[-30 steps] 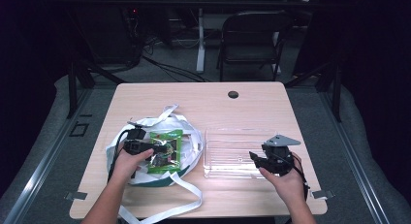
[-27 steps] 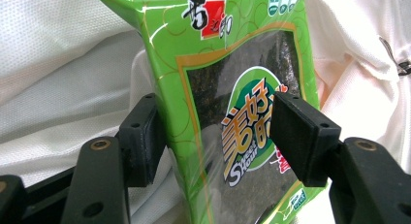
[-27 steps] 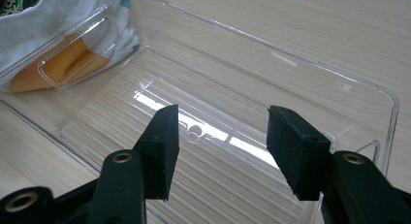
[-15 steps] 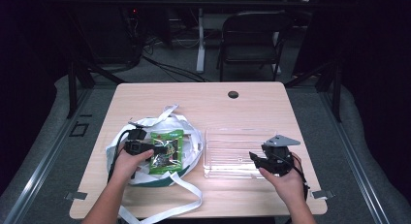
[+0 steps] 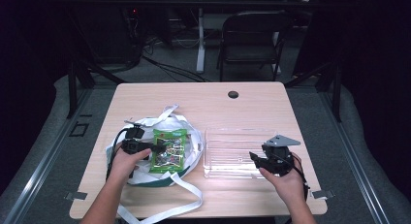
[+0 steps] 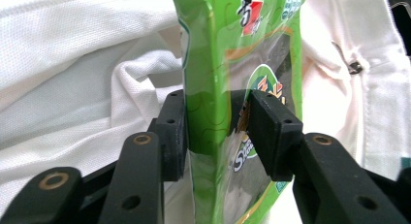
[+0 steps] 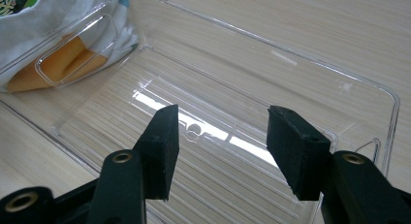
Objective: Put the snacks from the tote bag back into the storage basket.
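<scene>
A person sits at a wooden table (image 5: 218,100) with a gripper in each hand. The left gripper (image 6: 218,132) has just been closing and now pinches a green snack packet (image 6: 242,54) between its pads; the packet lies on a white bag (image 5: 189,136) at the table's left. The right gripper (image 7: 220,146), jaws spread and holding nothing, hovers over a clear tray (image 5: 232,151) just right of the bag.
</scene>
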Demonstrator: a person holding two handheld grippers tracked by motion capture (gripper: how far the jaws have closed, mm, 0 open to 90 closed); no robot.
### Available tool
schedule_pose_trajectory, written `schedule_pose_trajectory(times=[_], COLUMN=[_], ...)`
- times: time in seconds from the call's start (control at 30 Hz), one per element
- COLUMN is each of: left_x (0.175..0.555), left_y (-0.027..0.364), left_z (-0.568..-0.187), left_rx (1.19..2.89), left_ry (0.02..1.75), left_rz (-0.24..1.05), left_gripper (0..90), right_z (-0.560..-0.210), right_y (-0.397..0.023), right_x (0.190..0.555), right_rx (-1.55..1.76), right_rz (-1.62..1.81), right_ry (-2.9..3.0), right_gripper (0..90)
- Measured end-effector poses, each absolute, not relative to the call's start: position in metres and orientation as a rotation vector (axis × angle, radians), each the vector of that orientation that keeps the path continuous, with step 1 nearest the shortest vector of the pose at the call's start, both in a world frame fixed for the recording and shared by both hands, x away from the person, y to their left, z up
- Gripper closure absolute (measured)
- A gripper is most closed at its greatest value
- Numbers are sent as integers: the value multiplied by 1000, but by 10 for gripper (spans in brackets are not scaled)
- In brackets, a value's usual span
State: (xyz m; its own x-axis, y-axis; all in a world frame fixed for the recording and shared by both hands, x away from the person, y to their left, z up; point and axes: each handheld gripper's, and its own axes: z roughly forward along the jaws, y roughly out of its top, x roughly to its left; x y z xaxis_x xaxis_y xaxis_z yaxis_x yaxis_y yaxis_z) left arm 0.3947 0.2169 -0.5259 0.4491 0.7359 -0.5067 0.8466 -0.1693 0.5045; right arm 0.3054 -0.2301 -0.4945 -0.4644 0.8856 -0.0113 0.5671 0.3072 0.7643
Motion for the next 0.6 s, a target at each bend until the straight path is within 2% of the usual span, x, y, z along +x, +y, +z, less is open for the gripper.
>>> schedule_pose_trajectory(times=[0.6], left_x=[390], left_y=[226], left_z=[-518], left_rx=[1936], left_ry=[1245], left_rz=[-218], left_gripper=[678], right_z=[-496], right_y=[-229], right_x=[309], right_rx=[1286], right_rz=[998], right_ry=[2150], right_gripper=[456])
